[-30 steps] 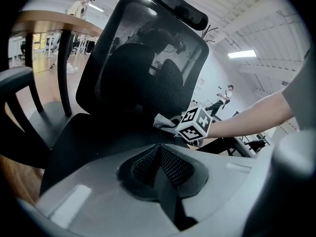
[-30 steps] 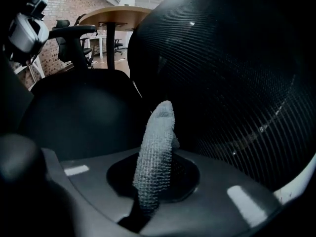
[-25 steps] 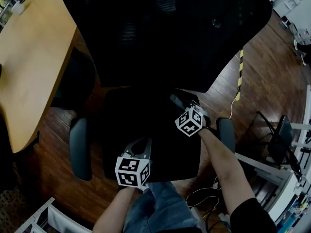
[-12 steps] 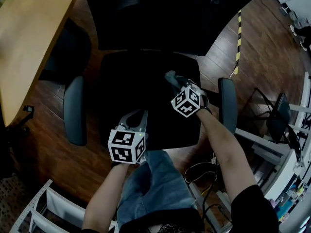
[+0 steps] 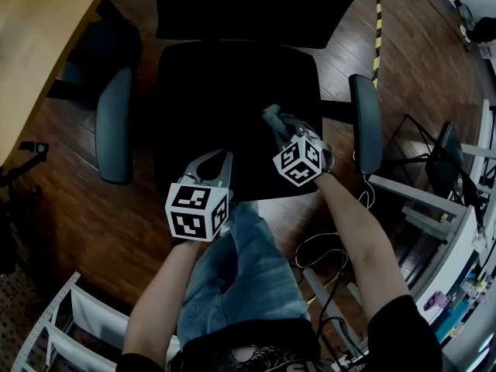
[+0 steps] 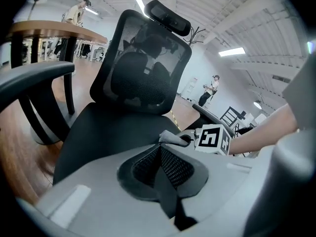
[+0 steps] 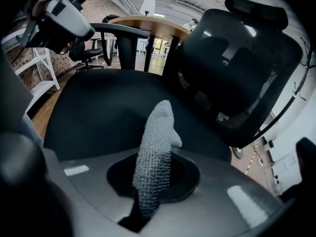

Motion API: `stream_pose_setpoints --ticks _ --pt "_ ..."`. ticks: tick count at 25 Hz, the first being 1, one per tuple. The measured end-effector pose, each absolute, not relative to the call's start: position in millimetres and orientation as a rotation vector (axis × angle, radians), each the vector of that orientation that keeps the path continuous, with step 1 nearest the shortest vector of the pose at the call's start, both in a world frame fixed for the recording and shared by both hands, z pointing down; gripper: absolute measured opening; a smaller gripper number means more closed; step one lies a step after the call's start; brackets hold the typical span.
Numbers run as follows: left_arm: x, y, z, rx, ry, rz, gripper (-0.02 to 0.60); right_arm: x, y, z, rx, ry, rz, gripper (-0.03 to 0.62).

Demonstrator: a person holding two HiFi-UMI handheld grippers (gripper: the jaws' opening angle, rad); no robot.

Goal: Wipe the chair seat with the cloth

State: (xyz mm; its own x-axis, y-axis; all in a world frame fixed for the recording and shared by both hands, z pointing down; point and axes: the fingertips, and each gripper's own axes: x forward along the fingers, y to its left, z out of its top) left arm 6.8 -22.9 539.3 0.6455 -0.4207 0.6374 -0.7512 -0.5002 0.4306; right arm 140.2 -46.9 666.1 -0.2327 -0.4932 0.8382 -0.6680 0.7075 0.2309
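1. Dark wooden floor [image 5: 93, 231] all round, with a pale wooden table [image 5: 35, 45] at far left, yellow-and-black tape [image 5: 378, 22] at far right and white shelving [image 5: 66, 335] at near left.
2. At centre, a black office chair: the chair seat [image 5: 225, 107] towards the person, a mesh backrest [image 5: 256, 6] on the far side, a grey left armrest [image 5: 115, 134] and a grey right armrest [image 5: 366, 134].
3. Over the seat's near edge, left of centre, the left gripper [image 5: 217, 161]: jaws pressed together with nothing between them, the mesh pads [image 6: 178, 167] meeting in a narrow V.
4. Over the right half of the seat, the right gripper [image 5: 277, 124], pointing far and left: jaws clamped on the cloth [image 7: 155, 147], a pale waffle-knit strip sticking out past the jaw tips towards the seat.
5. Cloth tip low over the black seat, possibly resting on it; too dark in the head view to settle.
6. In the left gripper view, the right gripper's marker cube [image 6: 213, 138] just right of the cloth, and a headrest [image 6: 168, 16] topping the backrest.
7. Nearest of all, a leg [image 5: 240, 270] in blue jeans, between the two bare forearms.
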Motion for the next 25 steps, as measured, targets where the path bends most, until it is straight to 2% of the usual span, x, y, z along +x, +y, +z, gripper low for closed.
stream_pose_setpoints --ticks 12,25 --pt "15 27 536 2.193 -0.879 0.611 0.003 107 79 662 0.888 -1.951 0.192 0.012" --pt "34 50 538 2.199 -0.868 0.616 0.003 99 130 661 0.859 -2.010 0.207 0.012"
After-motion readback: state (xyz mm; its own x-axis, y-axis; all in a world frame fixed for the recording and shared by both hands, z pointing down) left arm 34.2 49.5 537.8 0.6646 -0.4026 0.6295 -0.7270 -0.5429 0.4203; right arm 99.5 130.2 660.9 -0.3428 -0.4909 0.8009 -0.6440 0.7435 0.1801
